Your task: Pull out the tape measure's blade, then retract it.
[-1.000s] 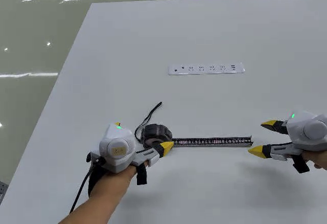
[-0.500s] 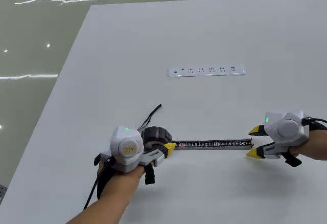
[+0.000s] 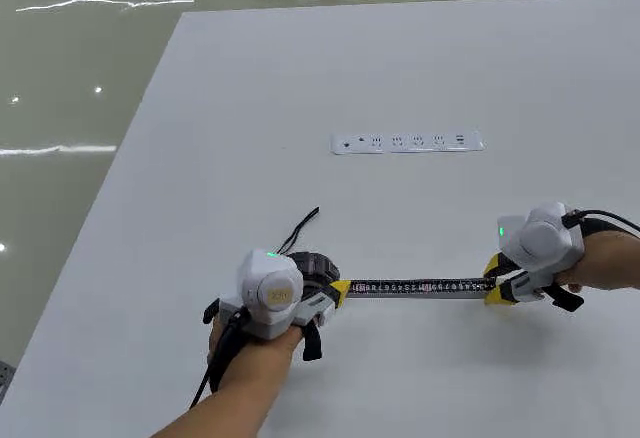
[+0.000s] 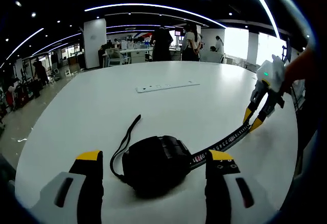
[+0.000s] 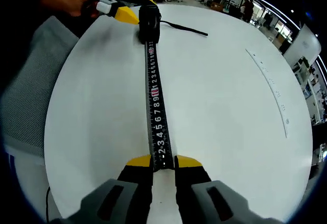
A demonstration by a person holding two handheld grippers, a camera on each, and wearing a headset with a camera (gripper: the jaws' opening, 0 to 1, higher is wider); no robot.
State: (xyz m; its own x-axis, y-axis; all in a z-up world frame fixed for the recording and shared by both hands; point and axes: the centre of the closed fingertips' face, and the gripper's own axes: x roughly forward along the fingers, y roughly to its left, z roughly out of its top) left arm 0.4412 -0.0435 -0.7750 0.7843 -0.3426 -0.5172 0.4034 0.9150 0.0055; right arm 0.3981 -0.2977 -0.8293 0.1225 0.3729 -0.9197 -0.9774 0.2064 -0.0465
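Now that your right gripper has closed on the blade tip, you can likely pull it further.
Your left gripper straddles the black tape measure case, jaws apart, on the white table. The blade runs toward 3 o'clock; numerals 1–9 are readable, no brand is.

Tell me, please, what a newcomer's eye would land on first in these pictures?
Most striking is the tape measure's blade, drawn out flat across the white table in front of the person. Its black case sits between the spread jaws of the left claw, while the right claw pinches the blade's free end. Farther back lies a white power strip.
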